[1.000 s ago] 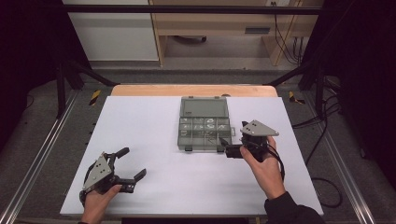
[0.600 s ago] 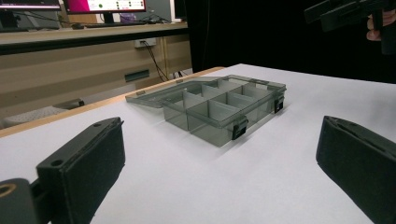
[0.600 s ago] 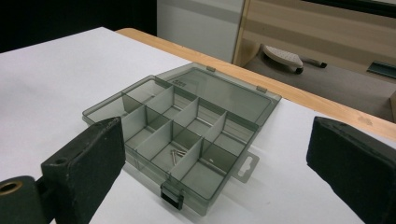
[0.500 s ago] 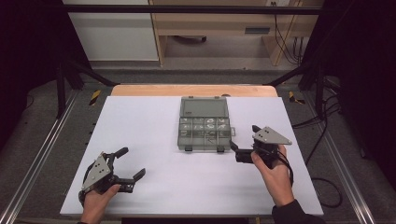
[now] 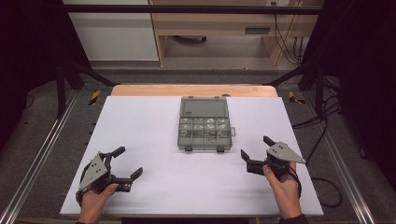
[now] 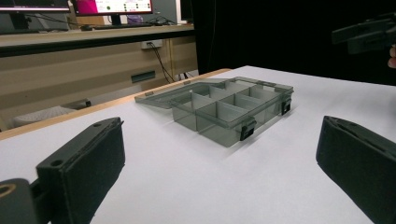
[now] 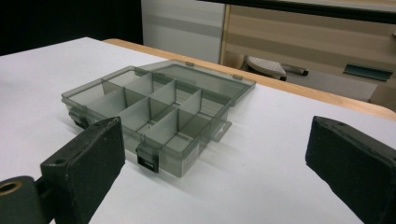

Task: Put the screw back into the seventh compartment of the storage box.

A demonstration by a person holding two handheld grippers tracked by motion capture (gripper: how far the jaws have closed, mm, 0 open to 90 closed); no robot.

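A smoky clear compartment box (image 5: 204, 123) lies open at the table's middle back, its lid flat on the far side and small parts in some cells. My left gripper (image 5: 130, 161) rests open at the front left, well apart from the box, with nothing between its jaws. My right gripper (image 5: 254, 146) is open at the front right, a short way off the box's near right corner. In the left gripper view the box (image 6: 229, 109) sits ahead between the jaws and the right gripper (image 6: 369, 35) shows at top right. The right gripper view has the box (image 7: 154, 107) ahead, to the left.
The white table top (image 5: 154, 121) ends in a wooden strip (image 5: 191, 90) at the back. Metal rails (image 5: 37, 158) run along both sides, and cables (image 5: 322, 121) lie on the floor at the right. A wooden desk (image 5: 219, 23) stands beyond.
My right gripper has drawn back from the box's right front corner toward the front right of the table. The left gripper has stayed put.
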